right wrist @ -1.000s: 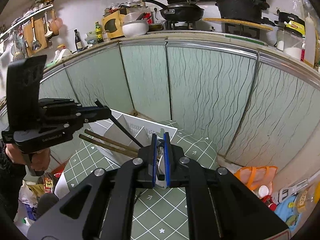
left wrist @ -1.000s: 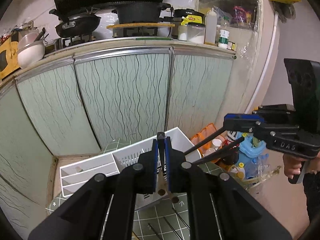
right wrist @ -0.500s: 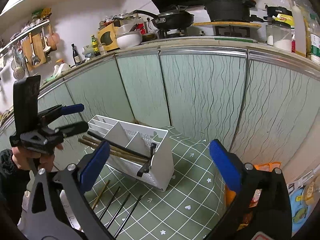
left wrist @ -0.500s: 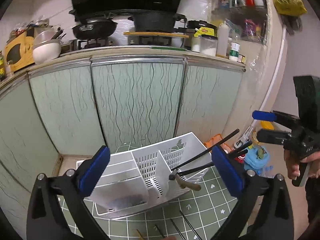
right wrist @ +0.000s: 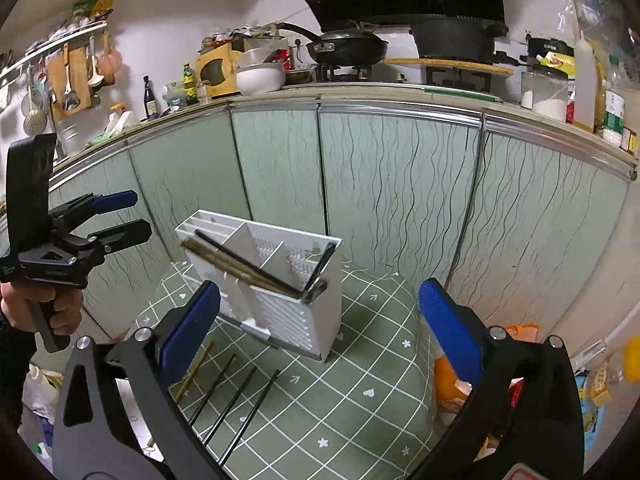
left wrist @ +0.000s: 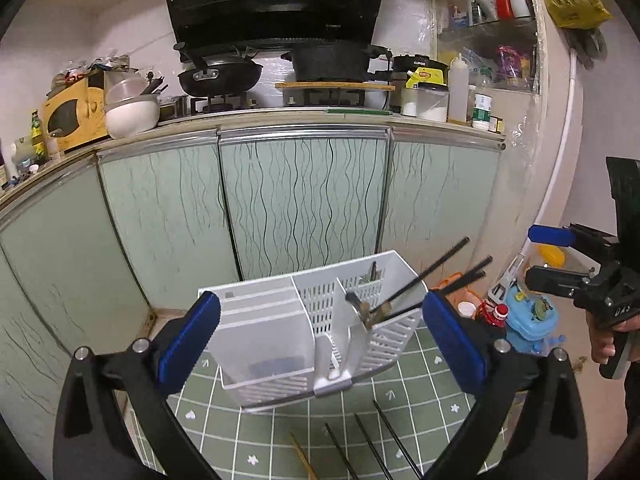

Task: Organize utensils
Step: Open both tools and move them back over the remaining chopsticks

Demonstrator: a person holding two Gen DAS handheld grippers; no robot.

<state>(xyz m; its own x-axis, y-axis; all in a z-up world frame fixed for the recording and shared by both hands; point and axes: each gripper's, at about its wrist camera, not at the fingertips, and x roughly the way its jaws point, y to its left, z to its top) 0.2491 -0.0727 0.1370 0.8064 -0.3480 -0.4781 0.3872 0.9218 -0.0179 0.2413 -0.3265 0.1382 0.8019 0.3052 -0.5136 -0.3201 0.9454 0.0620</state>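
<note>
Kitchen: pale green cabinet doors (left wrist: 304,208) with wavy black lines are running below a counter that is carrying a black wok (left wrist: 218,76), a dark pot (left wrist: 330,65) and a white bowl (left wrist: 132,114); the range hood above is cut off by the frame top.
Floor mat: a green mat (right wrist: 360,392) with white grid lines is lying under everything, its edges hidden behind both grippers.
Utensil caddy: a white slotted caddy (left wrist: 280,336) is standing on the mat in front of the cabinets, split into compartments.
Chopsticks in caddy: dark and brown sticks (right wrist: 244,270) are leaning slantwise across the compartments, tips poking out past the rim; a metal utensil handle (left wrist: 358,306) is sitting among them, its lower end out of sight, so I cannot tell what it is.
Loose chopsticks: three black sticks (right wrist: 236,394) and a brown one (right wrist: 196,368) are lying on the mat just in front of the caddy, their near ends cut off behind the gripper body.
Left gripper (left wrist: 320,332): jaws are spread wide, blue pads either side of the caddy, gripping nothing.
Right gripper (right wrist: 320,328): jaws are likewise gaping wide and holding nothing, hovering near the caddy.
Clutter: bottles and a blue container (left wrist: 530,314) are crowding the corner, mostly blocked and hard to make out.
</note>
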